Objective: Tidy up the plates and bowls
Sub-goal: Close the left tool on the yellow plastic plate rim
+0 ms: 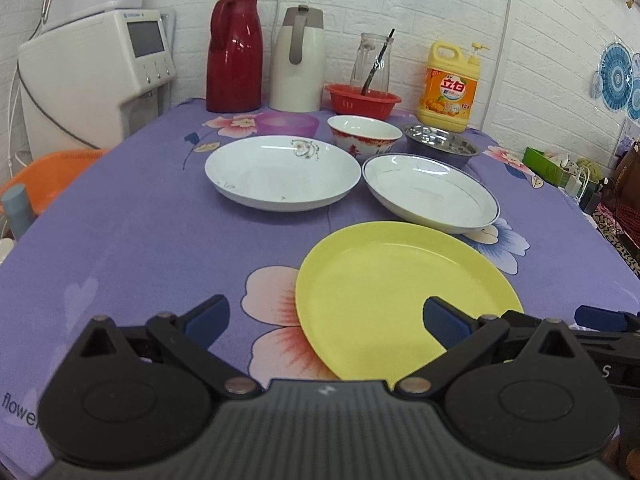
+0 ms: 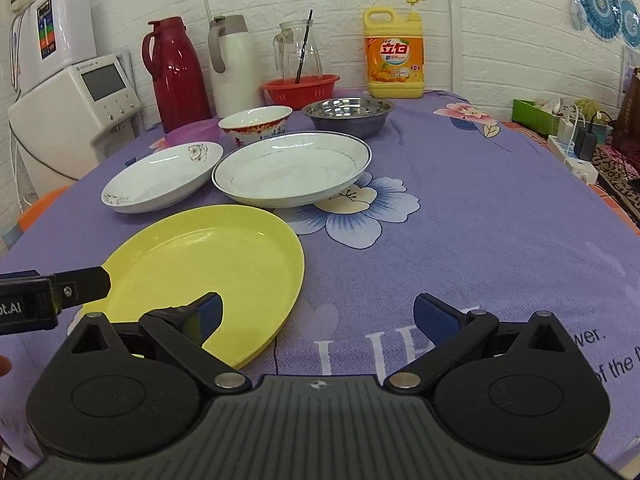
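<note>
A yellow plate lies nearest on the purple flowered tablecloth. Behind it stand a white plate with a flower mark and a blue-rimmed white plate. Further back are a red-patterned white bowl, a steel bowl and a purple bowl. My left gripper is open, its right finger over the yellow plate's near edge. My right gripper is open and empty, its left finger over the plate's near right edge.
Along the back wall stand a red thermos, a white thermos, a red basket with a glass jug, and a yellow detergent bottle. A white appliance stands left of the table. Chargers and boxes lie right.
</note>
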